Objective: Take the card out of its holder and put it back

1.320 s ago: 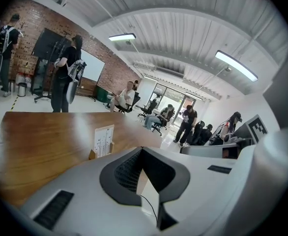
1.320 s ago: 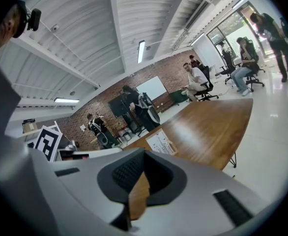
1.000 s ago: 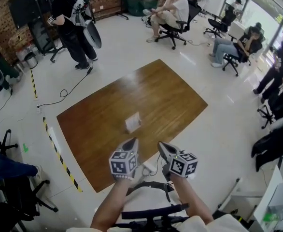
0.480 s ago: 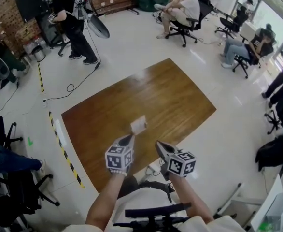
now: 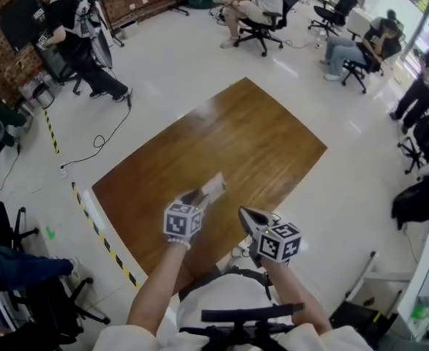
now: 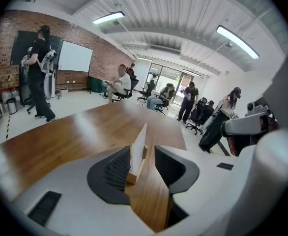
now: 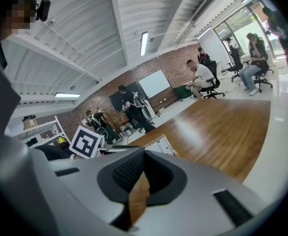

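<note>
Head view: wooden surface (image 5: pixel 258 130) carried one white card (image 5: pixel 214 184), upright near the close edge. The left tool (image 5: pixel 195 194) was at the card, and the right tool (image 5: pixel 247 213) hung just beside it, off the card. Left gripper view: the jaws, just opened, stood wide on either side of the card, pads not clamping. The card sat in the slot of its wooden holder (image 6: pixel 132 175). Right gripper view: the jaws met, with nothing between them. Progress, as judged: grasp pending; withdrawal and return both appeared outstanding.

The white card (image 6: pixel 139 145) stands upright in its small wooden holder (image 6: pixel 131 178).
</note>
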Available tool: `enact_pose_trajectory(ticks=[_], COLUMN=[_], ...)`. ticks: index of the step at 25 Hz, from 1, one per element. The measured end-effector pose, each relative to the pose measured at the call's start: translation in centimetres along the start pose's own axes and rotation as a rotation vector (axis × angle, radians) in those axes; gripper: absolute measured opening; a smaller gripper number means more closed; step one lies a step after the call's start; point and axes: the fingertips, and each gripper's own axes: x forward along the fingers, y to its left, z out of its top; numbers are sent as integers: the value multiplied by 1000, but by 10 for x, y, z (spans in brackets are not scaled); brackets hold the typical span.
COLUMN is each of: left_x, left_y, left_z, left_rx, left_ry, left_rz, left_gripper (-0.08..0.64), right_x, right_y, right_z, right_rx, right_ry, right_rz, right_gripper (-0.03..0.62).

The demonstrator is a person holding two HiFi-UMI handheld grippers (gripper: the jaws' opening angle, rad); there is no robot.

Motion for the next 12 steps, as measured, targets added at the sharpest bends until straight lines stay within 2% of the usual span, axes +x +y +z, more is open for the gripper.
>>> enact_pose_trajectory(ticks=[4,12], left_x=[17,44], left_y=[6,9], left_z=[-1,-8], left_rx=[29,63], left_ry=[35,86], left_rz=[-25,-91], left_gripper=[184,186], right_x=[-2,-2], right_y=[-4,-10], right_z=[0,-2], right_rx=[3,7], right_ry=[-6,-15], right_rz=[-35,-88], right_gripper=[-3,-3])
